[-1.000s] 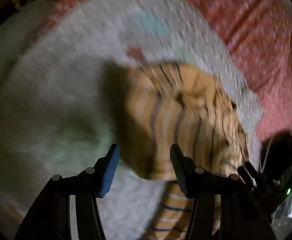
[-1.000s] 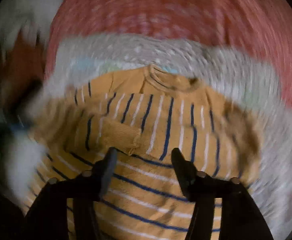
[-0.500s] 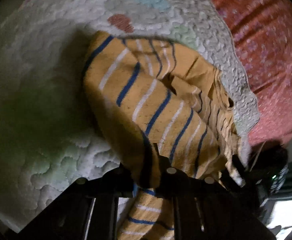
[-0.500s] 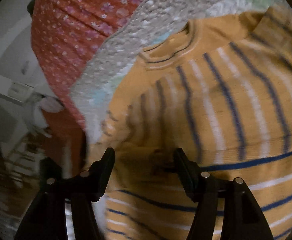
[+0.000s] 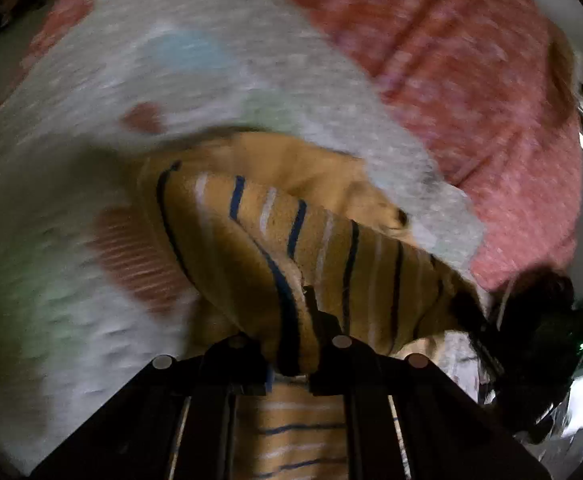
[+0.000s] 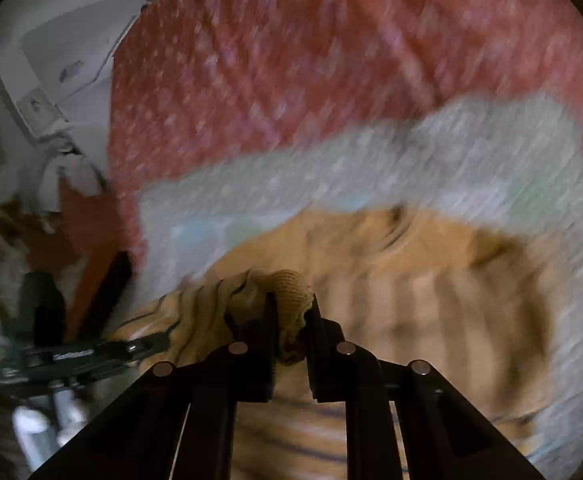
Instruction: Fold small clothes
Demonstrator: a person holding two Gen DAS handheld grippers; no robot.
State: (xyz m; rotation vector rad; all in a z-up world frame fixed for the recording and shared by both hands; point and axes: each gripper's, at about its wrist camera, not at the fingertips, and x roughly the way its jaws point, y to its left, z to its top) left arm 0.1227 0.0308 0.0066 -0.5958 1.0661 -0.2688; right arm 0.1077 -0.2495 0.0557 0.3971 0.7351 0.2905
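A small mustard-yellow sweater with blue and white stripes (image 5: 331, 248) lies on a pale quilted mat (image 5: 91, 160). My left gripper (image 5: 291, 344) is shut on a fold of the sweater's striped edge and holds it raised. In the right wrist view the sweater (image 6: 431, 312) spreads ahead, blurred. My right gripper (image 6: 291, 320) is shut on its ribbed cuff (image 6: 289, 292). The right gripper shows as a dark shape at the far right of the left wrist view (image 5: 531, 340). The left gripper shows at the lower left of the right wrist view (image 6: 91, 352).
The mat (image 6: 471, 160) lies on a red floral bedspread (image 5: 471, 80), seen in the right wrist view too (image 6: 311, 60). White furniture (image 6: 31, 60) and cluttered items (image 6: 51, 220) stand beyond the bed's left edge.
My right gripper has closed on the ribbed cuff; half a second ago it was open over the sweater. My left gripper closed on the sweater's edge earlier and now moves with it. Both views are blurred.
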